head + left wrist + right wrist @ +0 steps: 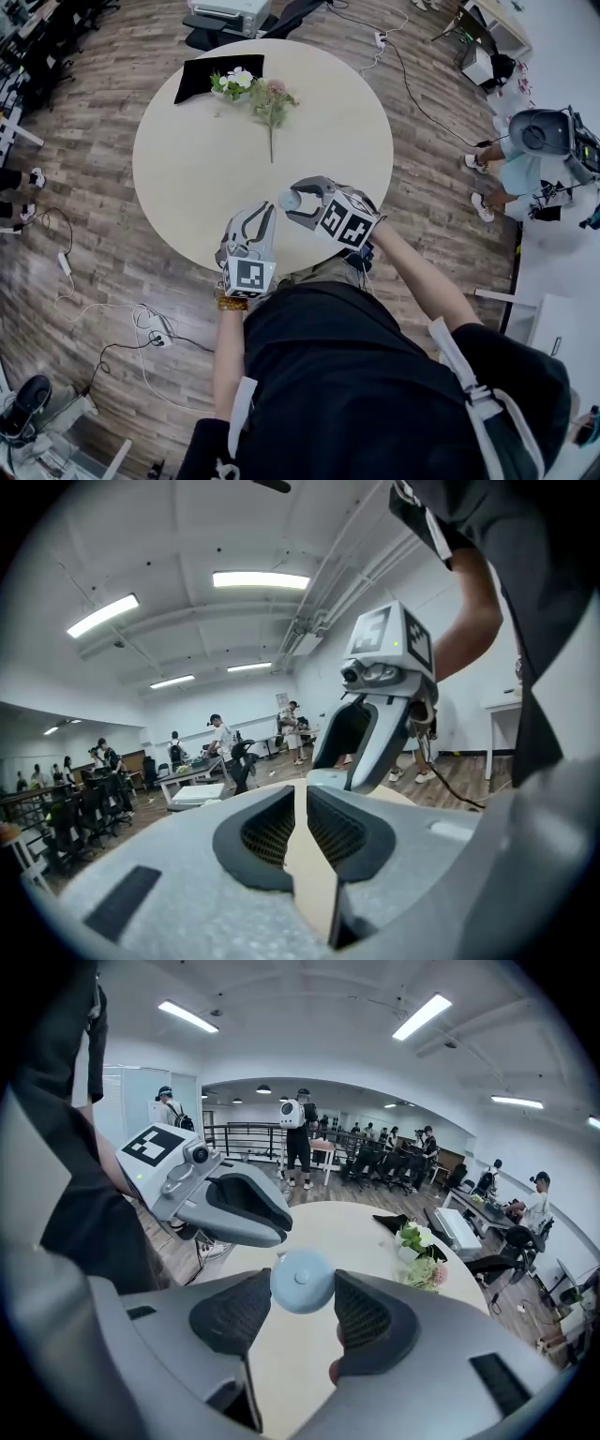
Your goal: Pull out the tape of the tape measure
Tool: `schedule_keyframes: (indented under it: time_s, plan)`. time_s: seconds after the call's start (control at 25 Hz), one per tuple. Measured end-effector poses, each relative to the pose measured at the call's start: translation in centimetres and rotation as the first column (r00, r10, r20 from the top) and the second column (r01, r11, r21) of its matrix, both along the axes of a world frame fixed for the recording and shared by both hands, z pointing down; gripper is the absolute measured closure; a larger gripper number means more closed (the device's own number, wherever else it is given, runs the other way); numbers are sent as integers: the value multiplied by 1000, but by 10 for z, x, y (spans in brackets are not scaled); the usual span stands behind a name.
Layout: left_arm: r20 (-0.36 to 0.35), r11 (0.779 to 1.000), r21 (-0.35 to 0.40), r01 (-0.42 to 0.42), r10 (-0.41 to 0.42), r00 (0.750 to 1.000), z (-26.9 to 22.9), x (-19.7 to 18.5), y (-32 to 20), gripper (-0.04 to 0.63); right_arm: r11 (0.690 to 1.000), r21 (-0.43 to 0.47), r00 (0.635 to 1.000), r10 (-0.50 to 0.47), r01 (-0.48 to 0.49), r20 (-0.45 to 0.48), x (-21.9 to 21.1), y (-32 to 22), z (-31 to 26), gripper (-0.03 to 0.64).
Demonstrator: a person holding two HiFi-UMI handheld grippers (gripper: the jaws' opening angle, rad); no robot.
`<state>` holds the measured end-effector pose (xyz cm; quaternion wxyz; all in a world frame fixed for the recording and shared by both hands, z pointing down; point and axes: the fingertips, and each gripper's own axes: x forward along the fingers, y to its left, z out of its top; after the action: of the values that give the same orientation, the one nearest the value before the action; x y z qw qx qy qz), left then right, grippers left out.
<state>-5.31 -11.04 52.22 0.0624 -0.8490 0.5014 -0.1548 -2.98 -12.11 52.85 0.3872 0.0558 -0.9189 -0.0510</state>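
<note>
Tape measure: a small, round, pale blue tape measure [302,1281] is gripped between the jaws of the right gripper [297,202], over the near part of the worktop [187,169].
Right jaws: set fairly wide, with one pad pressing on each side of the round case.
Left gripper: the left gripper [302,803] is beside the right one, on the person's side of the worktop, with its tips near the tape measure.
Left jaws: narrow, with only a slim gap; nothing lies in it, and the beige worktop shows through.
Worktop: round and beige, on a wooden floor.
Far side: flowers [258,92] lie just beside a black cloth [208,75], well apart from both grippers.
</note>
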Motion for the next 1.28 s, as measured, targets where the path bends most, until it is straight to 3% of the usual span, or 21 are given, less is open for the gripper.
schedule_keyframes:
  time_s: [0.36, 0.84, 1.0, 1.28]
  plan:
    - [41, 993, -18, -120, 121, 992, 12, 25, 13, 537, 999, 30, 1000, -14, 15, -26, 8, 8, 4, 402]
    - [36, 990, -49, -129, 131, 991, 16, 27, 17, 526, 999, 43, 999, -32, 33, -33, 7, 14, 1, 402]
    - [-19, 992, -76, -104, 103, 995, 20, 26, 16, 526, 998, 53, 999, -36, 38, -37, 8, 13, 3, 402]
    - [6, 991, -82, -106, 106, 994, 23, 29, 21, 548, 998, 46, 998, -37, 39, -40, 11, 17, 7, 402]
